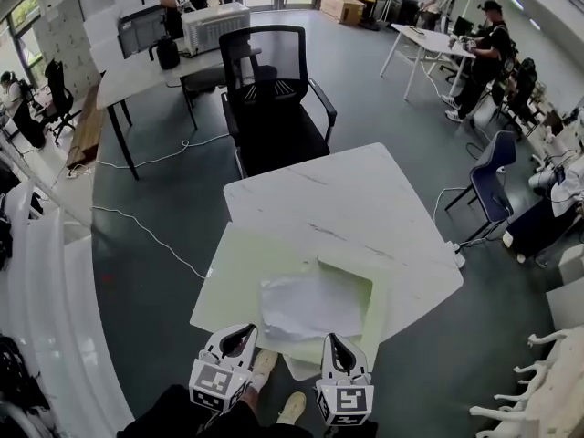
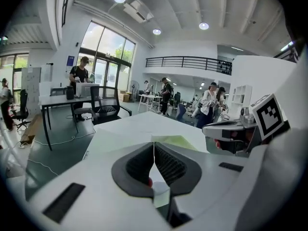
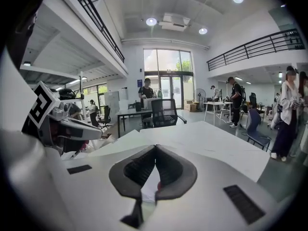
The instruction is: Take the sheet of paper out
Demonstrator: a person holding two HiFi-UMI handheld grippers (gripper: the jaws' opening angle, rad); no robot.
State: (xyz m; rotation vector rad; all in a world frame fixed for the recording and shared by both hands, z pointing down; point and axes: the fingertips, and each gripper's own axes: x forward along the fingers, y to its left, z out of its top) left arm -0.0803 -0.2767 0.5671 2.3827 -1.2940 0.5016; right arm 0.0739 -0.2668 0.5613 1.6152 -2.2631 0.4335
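1. Here's the left gripper (image 1: 239,337), a white handheld tool with a marker cube, low at 7 o'clock of the paper. Its dark ribbed fingers (image 2: 166,165) are clenched tip to tip with nothing between them.
2. The right gripper (image 1: 333,343) sits alongside at 5 o'clock of the paper. Its fingers (image 3: 168,167) are also pressed together and empty.
3. The crumpled white sheet of paper (image 1: 306,304) lies on an opened pale green paper folder (image 1: 233,272), just ahead of both grippers, and neither one is holding it.
4. The folder rests on the near edge of the white marble-look tabletop (image 1: 365,199) and overhangs it toward the person.
5. At 12 o'clock beyond the tabletop stands a black mesh-backed office chair (image 1: 274,108).
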